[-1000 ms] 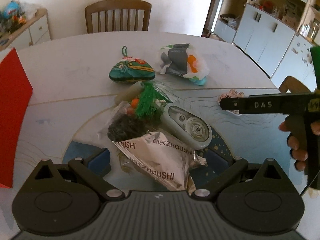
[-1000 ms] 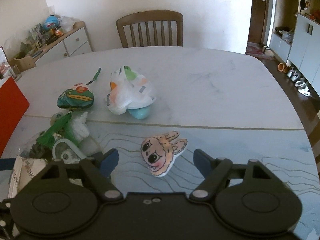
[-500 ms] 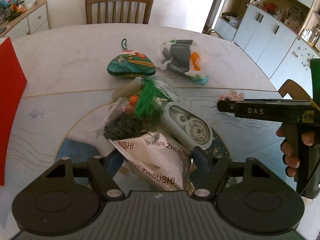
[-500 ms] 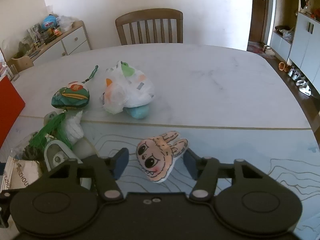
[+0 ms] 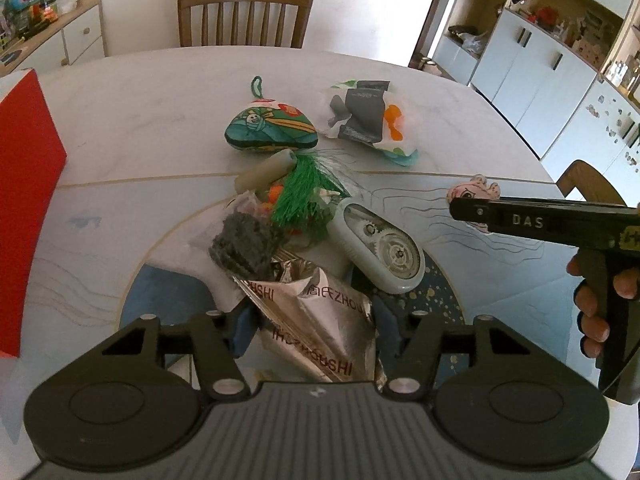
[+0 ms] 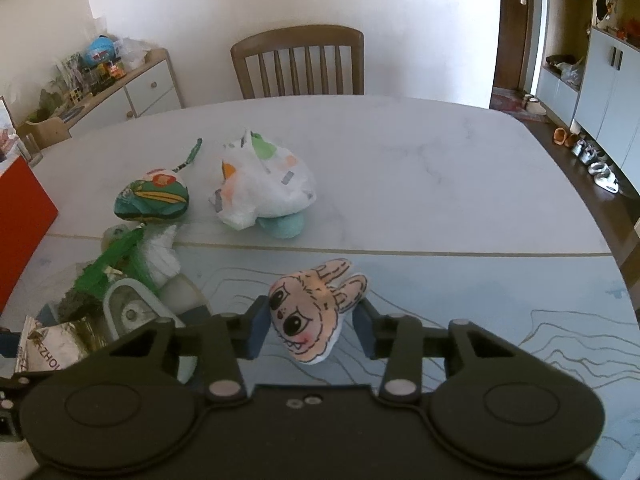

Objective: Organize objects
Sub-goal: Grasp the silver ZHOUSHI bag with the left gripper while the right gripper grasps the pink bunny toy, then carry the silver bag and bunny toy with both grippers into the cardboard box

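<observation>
My left gripper (image 5: 312, 326) is shut on a crumpled silver snack packet (image 5: 316, 320) printed "ZHOUSHI". Beyond it lies a pile: a dark scrubby bundle (image 5: 244, 244), a green tassel (image 5: 300, 196), a grey tube (image 5: 264, 172) and a pale green correction-tape dispenser (image 5: 380, 248). My right gripper (image 6: 310, 330) has its pads on both sides of a pink rabbit-face plush (image 6: 316, 312) on the table; the left pad touches it, a small gap shows at the right. The plush also shows in the left wrist view (image 5: 472, 192) behind the right gripper's body.
A green patterned pouch (image 5: 270, 128) and a white plastic bag over a teal object (image 5: 368, 120) lie further back on the marble table (image 6: 420, 184). A red box (image 5: 24, 184) stands at the left edge. A wooden chair (image 6: 298, 64) stands behind the table.
Both grippers have closed in. The left one went from wide open to shut on the silver packet. The right one narrowed around the rabbit plush.
</observation>
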Tool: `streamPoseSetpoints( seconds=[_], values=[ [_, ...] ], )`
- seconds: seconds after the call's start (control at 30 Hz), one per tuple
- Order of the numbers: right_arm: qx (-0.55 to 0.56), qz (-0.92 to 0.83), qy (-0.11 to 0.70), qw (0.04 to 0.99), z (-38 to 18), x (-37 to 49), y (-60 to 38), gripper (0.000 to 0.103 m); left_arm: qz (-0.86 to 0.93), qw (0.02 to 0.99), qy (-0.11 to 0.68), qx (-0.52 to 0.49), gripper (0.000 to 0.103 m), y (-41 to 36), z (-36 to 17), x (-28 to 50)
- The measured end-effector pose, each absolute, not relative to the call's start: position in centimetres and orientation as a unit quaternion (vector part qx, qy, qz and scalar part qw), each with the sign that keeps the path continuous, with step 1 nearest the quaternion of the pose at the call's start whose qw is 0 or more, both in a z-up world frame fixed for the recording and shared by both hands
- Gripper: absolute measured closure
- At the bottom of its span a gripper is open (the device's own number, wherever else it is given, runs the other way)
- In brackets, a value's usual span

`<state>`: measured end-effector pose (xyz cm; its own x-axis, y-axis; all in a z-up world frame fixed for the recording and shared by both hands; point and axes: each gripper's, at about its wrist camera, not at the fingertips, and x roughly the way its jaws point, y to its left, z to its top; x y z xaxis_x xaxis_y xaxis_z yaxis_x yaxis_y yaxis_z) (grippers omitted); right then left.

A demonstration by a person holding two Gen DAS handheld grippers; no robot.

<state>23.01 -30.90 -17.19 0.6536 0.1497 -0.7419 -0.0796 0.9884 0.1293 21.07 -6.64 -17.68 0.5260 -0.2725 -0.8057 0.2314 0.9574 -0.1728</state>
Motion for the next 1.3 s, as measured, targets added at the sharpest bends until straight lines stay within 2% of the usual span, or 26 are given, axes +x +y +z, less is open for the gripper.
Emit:
streamPoseSetpoints(
  seconds=[0.4, 0.73, 1.3],
  values=[
    [0.054, 0.078, 0.404, 0.91, -14.2, 19.7, -29.9, 0.06, -0.147, 0.88, 0.449, -0.046, 0.043, -5.3, -14.8, 19.0],
    [0.049, 0.105, 0.385, 0.916, -9.6, 17.1, -26.9, 0.06, -0.142, 0.897, 0.414, -0.06, 0.043, -2.3, -11.3, 17.6],
    [0.01, 0.177, 0.34, 0.924, -2.9, 16.3, -16.7, 0.06, -0.087, 0.924, 0.364, -0.082, 0.043, 8.4, -6.1, 17.2]
  ],
)
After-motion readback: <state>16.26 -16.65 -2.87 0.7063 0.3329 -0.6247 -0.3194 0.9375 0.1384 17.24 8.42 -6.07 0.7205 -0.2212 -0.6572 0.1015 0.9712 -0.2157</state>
